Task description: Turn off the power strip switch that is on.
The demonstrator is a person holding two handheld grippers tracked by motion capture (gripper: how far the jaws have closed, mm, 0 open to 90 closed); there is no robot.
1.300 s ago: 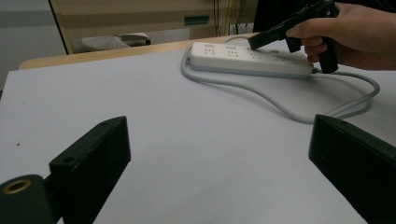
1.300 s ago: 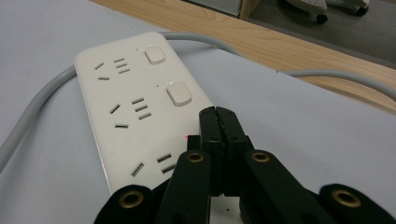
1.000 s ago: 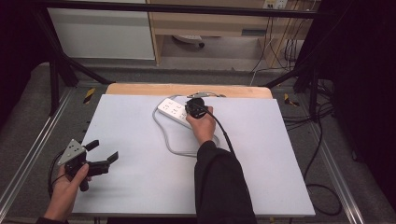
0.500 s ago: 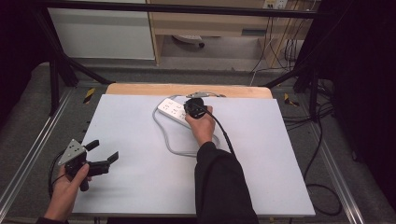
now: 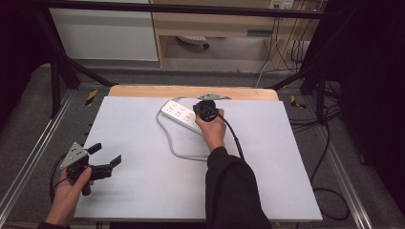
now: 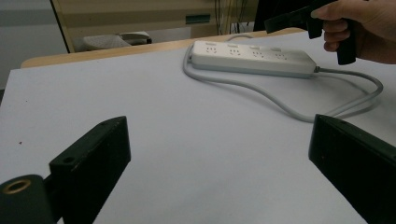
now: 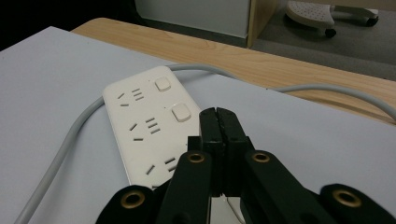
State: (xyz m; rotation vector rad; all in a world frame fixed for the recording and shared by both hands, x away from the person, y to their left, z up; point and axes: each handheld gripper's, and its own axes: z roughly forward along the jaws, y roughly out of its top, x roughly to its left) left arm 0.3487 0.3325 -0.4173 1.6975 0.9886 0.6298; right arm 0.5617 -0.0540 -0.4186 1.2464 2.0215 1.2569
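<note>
Right gripper (image 7: 217, 116), jaws closed and empty, over white power strip (image 7: 144, 128); left gripper (image 5: 102, 157) wide open, well apart.

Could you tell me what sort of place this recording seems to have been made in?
Probably a lab or workshop set up for recording: a white-topped table inside a black metal frame, loose cables on the grey floor, and a white power strip as the work piece.
</note>
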